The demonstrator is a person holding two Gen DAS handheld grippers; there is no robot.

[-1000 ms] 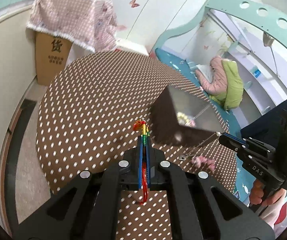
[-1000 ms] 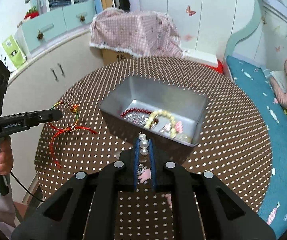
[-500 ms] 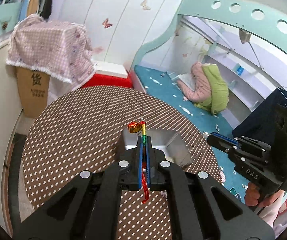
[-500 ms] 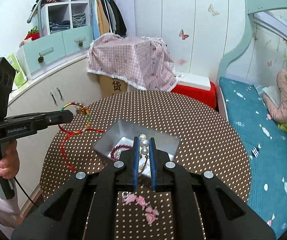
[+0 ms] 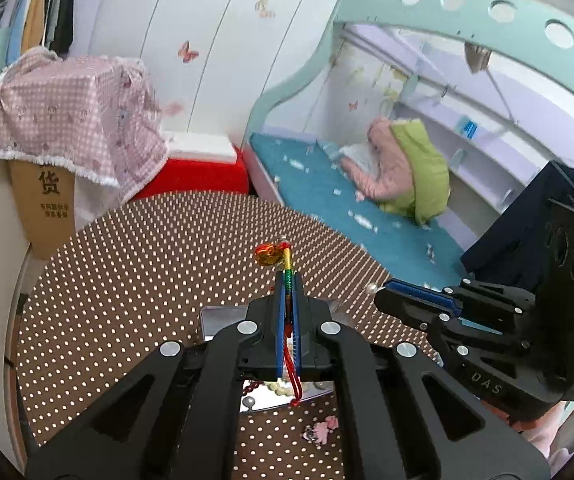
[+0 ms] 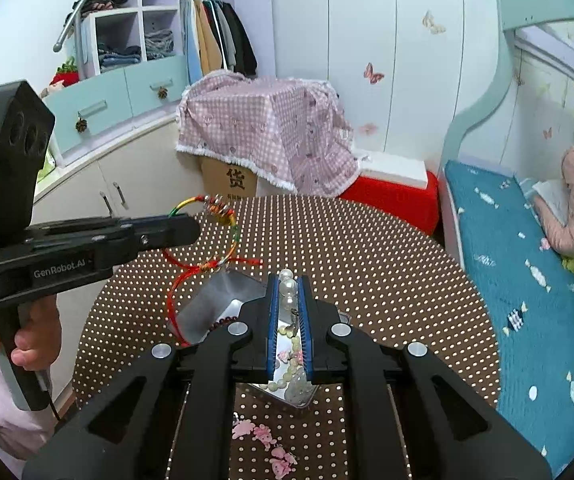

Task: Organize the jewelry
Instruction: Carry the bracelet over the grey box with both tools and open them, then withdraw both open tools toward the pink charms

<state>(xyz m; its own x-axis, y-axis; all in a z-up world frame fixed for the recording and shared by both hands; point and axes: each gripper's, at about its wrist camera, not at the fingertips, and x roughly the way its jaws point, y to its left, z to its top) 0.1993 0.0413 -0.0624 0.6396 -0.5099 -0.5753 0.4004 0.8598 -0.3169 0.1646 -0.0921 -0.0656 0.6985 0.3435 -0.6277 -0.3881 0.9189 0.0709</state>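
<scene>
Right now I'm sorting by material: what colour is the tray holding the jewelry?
Silver metal tray, seen best in the right wrist view.

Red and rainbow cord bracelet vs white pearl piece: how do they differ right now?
The red and rainbow braided cord bracelet is soft thread hanging open as a loop with loose red tails; the white pearl piece is hard round beads on a fine chain. The bracelet is pinched in the left tool, the pearls in the right tool. Both are held above the silver metal tray.
</scene>
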